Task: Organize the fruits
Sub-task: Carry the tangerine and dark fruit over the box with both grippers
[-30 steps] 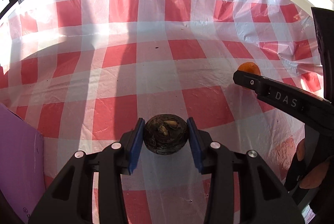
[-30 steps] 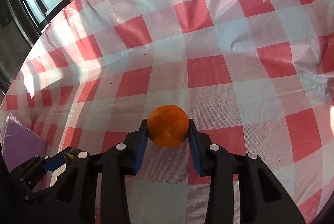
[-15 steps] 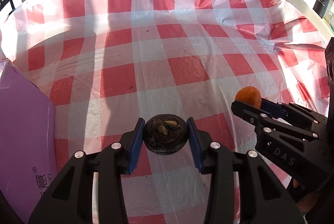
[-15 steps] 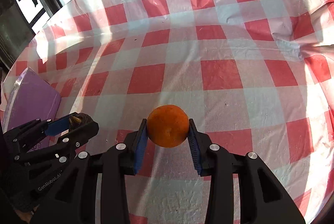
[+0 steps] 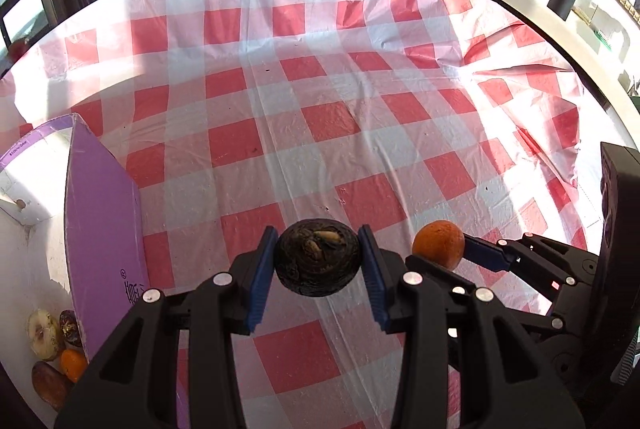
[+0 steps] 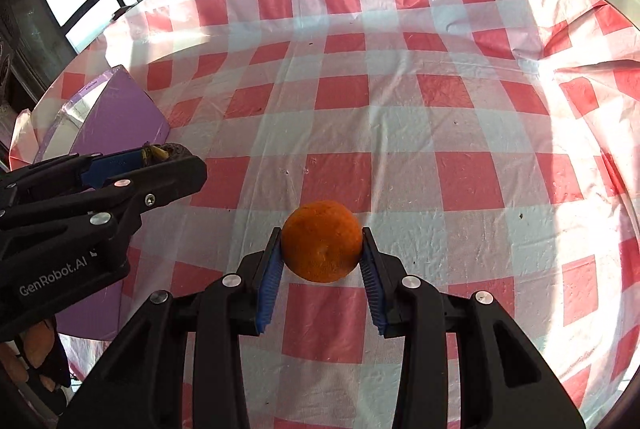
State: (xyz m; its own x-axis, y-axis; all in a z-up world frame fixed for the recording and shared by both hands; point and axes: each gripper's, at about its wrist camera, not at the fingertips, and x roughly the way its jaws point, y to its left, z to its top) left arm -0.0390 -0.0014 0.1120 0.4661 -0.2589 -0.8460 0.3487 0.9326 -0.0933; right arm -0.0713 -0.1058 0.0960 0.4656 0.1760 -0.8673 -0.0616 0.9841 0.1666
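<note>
The left claw (image 5: 318, 261) pinches a dark, wrinkled round fruit (image 5: 318, 257) across its widest middle, above the checkered table (image 5: 328, 117). The right claw (image 6: 322, 249) likewise clamps an orange (image 6: 322, 246). Both fruits look light; the dark one probably soft and easily bruised, the orange firmer but apt to roll. A purple box (image 5: 102, 221) stands at left.

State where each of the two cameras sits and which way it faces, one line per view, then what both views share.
Left wrist: sits on the left gripper, looking forward along its fingers at the dark fruit they clamp, above the checked tablecloth; the purple box shows at left, the right gripper at right.
Right wrist: sits on the right gripper, looking along its fingers at the orange they clamp; the left gripper shows at left.
Shared: both fruits, both grippers, box, tablecloth.
</note>
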